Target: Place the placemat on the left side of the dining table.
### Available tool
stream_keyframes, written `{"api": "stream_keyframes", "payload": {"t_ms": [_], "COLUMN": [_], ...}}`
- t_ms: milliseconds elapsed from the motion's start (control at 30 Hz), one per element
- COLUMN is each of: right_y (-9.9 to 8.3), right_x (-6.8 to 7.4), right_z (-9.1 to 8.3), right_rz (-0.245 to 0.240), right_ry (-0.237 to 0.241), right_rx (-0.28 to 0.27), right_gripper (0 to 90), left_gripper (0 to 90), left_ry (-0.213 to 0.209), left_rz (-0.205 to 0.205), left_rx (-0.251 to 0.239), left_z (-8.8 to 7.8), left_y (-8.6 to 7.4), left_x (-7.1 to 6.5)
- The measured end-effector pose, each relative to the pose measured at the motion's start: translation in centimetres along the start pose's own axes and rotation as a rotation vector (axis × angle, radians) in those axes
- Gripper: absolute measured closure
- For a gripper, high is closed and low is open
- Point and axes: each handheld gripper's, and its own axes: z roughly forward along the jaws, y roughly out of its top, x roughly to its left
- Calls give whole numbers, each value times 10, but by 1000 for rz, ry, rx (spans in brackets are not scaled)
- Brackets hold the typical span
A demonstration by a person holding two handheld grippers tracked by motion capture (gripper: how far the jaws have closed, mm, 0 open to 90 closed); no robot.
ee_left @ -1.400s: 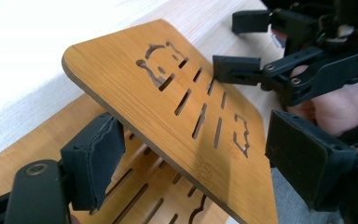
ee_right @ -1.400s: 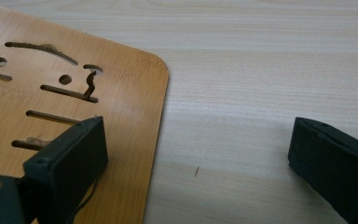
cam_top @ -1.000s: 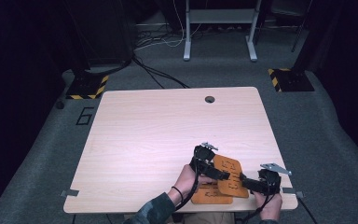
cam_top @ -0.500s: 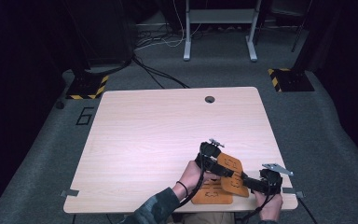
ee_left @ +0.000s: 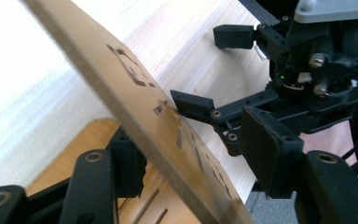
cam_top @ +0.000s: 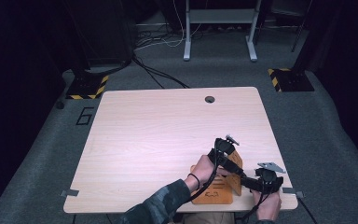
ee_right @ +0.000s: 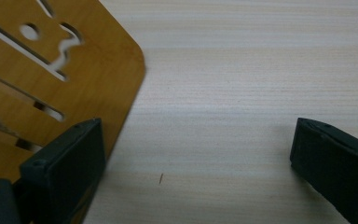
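High view: two thin wooden panels are seen at the near right corner of a pale wood-grain table (cam_top: 158,135), both orange-brown plywood with rounded corners and cut-out slots. One flat panel (cam_top: 212,193) is laid on the tabletop; a second, tilted panel (cam_top: 235,164) is raised on edge above it, between the two grippers. The left gripper (cam_top: 223,151) is closed on the tilted panel, its two black jaws pressed to either face, as is confirmed in the left gripper view, where the panel's raw layered edge (ee_left: 135,119) is seen running diagonally between the jaws. The right gripper (cam_top: 254,182) is held wide open just beside the panel; in the right gripper view its left jaw is seen at the rounded corner of a slotted panel (ee_right: 74,88), the right jaw well apart over bare table, nothing being gripped. Whether that left jaw is touching the wood cannot be told. A round grommet hole (cam_top: 209,99) is noted at the table's far edge.
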Motion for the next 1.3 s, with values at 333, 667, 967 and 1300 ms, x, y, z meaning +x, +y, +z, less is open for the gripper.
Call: {"api": "stream_keyframes", "payload": {"t_ms": [333,667,967,1300], "right_y": [-4,-5,-10,-8], "right_x": [-16,-17,-19,-18], "right_z": [-6,-7,-13,-10], "right_rz": [142,176,195,185], "right_ry": [63,45,35,51], "right_rx": [-65,-88,-160,-124], "right_gripper": [13,21,23,5], "left_gripper": [576,744,862,862], "left_ry": [36,1,-64,-81], "left_rz": [24,-2,-2,-24], "left_rx": [36,21,0,-50], "left_z": [8,11,11,-5], "left_y": [13,24,38,45], "left_x": [1,16,14,20]}}
